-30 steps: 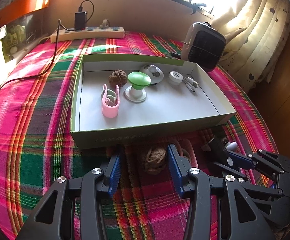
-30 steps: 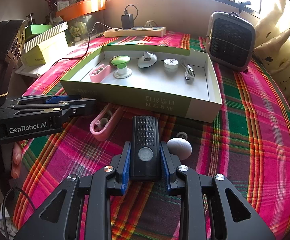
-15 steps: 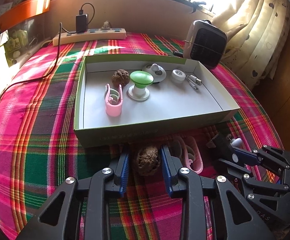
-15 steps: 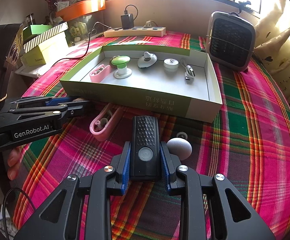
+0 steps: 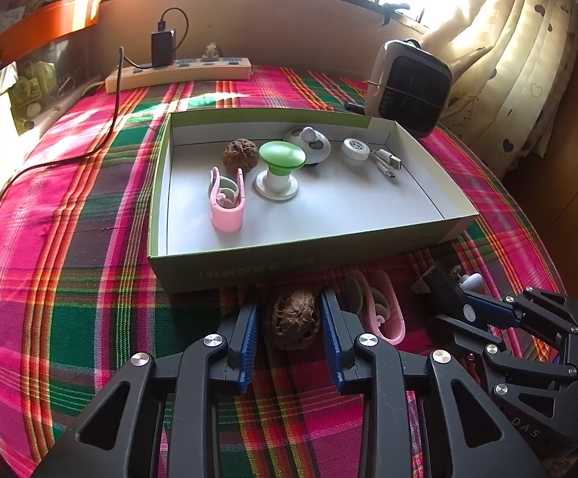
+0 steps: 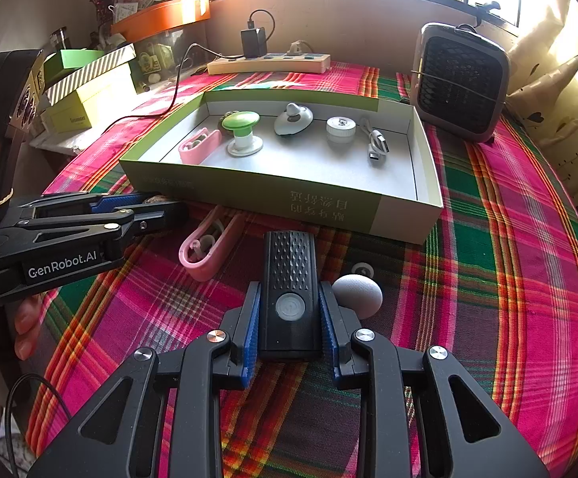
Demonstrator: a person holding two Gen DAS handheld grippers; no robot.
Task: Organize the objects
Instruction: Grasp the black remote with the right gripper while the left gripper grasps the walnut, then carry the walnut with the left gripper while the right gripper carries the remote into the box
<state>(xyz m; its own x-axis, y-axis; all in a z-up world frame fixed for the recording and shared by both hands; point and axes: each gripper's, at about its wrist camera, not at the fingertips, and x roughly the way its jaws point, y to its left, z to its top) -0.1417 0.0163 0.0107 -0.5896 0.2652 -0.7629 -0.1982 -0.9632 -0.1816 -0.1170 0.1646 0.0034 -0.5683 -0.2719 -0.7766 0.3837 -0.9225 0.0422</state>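
- The left gripper (image 5: 292,320) has its blue-padded jaws drawn in on a wrinkled brown walnut (image 5: 293,317) sitting on the plaid tablecloth (image 5: 69,279); the pads seem to touch its sides, though a thin gap cannot be ruled out
- Just ahead of those jaws stands the near wall of the shallow green-and-white cardboard box (image 5: 289,257); only this view shows a second brown walnut (image 5: 241,154) inside it, behind the pink clip-shaped case (image 5: 227,199)
- The right gripper (image 6: 290,310) is clamped on a black rectangular device with a round grey button (image 6: 290,290)
- Only the right wrist view shows a grey egg-shaped object (image 6: 358,295) just right of its jaws, and another pink clip case (image 6: 209,245) ahead to their left, beside the left gripper's tips
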